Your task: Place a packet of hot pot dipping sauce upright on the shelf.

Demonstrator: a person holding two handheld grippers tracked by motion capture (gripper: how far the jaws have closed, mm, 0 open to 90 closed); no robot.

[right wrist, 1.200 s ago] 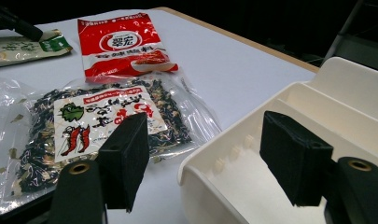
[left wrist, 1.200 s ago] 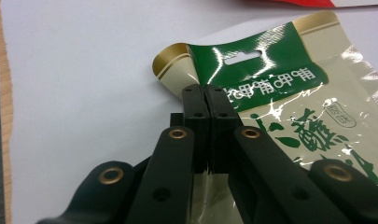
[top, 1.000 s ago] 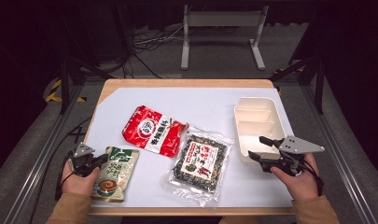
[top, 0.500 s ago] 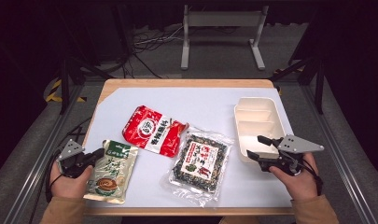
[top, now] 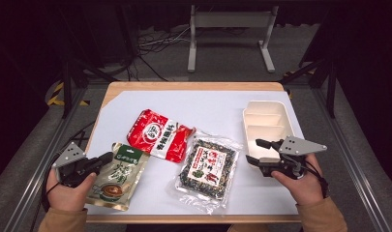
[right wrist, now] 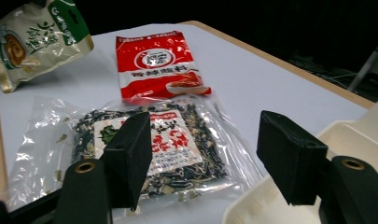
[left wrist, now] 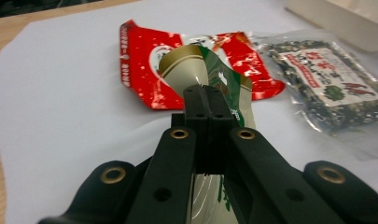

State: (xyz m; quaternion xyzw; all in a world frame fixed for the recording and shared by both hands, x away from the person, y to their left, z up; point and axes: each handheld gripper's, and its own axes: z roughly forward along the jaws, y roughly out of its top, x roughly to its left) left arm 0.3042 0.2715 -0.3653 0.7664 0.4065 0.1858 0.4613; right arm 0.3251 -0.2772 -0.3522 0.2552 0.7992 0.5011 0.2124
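Three snack packets lie on the white table [top: 193,104]; the left gripper [top: 105,158] pinches the green pouch [top: 117,176] by its near-left top edge, its length running toward the person. Glossy, printed, it lifts slightly. The right gripper [top: 257,151], jaws spread, hovers beside the cream tray [top: 266,108].

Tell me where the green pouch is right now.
In the high view the green pouch lies at the table's front left, pinched by the left gripper, just left of the red packet.

A red packet [top: 159,135], a green-and-beige pouch [top: 117,175], a clear speckled dark bag [top: 208,167], a cream tray [top: 267,122], white table [top: 213,108].
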